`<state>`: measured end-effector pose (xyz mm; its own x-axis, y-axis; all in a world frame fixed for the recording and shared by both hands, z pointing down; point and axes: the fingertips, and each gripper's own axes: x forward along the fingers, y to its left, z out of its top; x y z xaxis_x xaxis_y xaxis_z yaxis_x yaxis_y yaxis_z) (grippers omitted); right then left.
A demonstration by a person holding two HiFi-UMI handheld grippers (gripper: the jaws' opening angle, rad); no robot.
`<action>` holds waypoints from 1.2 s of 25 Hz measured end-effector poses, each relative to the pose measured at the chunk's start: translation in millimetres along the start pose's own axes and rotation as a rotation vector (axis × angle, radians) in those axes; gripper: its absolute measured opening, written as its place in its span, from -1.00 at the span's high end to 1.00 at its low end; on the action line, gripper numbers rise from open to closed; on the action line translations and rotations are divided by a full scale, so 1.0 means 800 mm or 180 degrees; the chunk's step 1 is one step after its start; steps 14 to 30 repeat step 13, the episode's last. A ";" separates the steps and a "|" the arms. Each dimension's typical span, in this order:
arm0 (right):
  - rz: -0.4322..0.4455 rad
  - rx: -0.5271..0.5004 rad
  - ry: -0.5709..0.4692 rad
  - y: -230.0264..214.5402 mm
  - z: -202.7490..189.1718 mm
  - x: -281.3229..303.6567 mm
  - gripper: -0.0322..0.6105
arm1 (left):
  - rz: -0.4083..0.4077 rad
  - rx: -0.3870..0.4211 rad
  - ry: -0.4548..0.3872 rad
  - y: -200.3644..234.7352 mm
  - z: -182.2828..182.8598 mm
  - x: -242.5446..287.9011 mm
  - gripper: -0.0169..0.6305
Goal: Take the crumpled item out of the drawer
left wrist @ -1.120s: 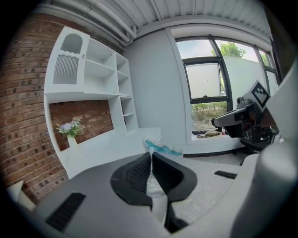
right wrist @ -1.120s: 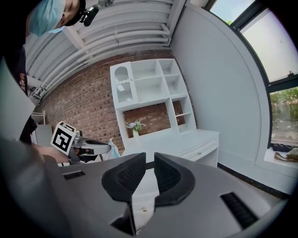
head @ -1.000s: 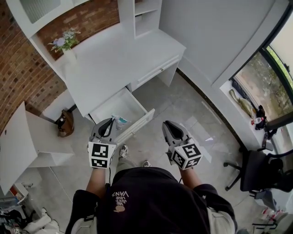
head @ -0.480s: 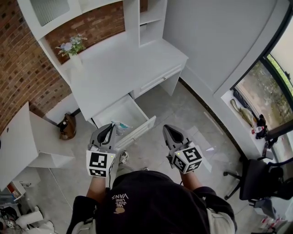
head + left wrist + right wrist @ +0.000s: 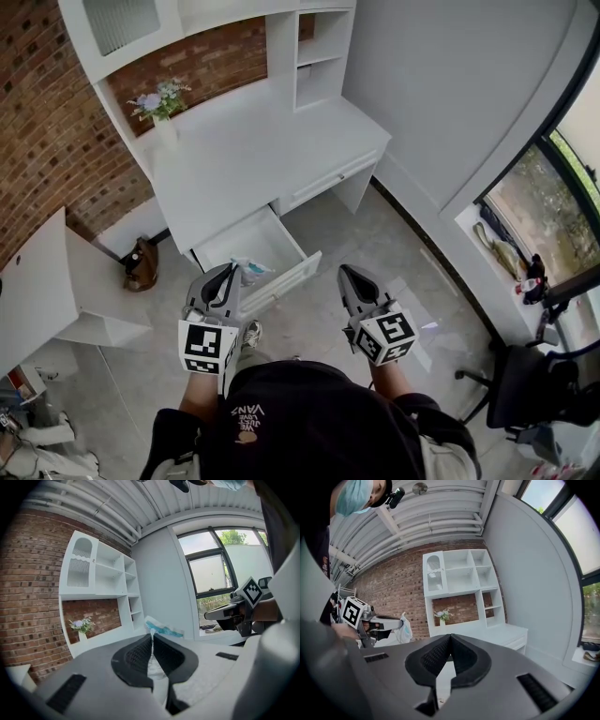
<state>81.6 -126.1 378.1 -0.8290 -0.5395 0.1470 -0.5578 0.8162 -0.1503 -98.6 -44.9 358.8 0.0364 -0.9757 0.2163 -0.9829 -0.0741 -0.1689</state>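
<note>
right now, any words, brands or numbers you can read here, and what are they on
"VANS": on the person's black shirt, upside down in the head view.
Smaller lines beside it: too small to read.
No letters on the marker cubes of the left gripper and right gripper: black-and-white squares only.
The crumpled item in the left gripper: teal band, no print readable.

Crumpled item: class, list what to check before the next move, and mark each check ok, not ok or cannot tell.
1. Grip on crumpled item by left gripper: ok, pinched between the jaws.
2. Item lifted clear of drawer: cannot tell; the head view shows it over the front edge.
3. Free right gripper: ok, shut, nothing between its jaws.
4. Drawer pushed shut: not ok, it stands open.
</note>
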 end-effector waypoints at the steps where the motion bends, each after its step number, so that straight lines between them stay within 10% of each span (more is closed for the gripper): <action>1: -0.0006 0.0003 -0.0004 -0.001 0.000 -0.001 0.90 | 0.0014 0.0009 0.0007 0.000 -0.001 -0.002 0.90; 30: -0.0025 0.0021 -0.0022 -0.005 -0.004 -0.007 0.90 | 0.0027 0.0028 -0.0047 -0.009 0.002 -0.003 0.90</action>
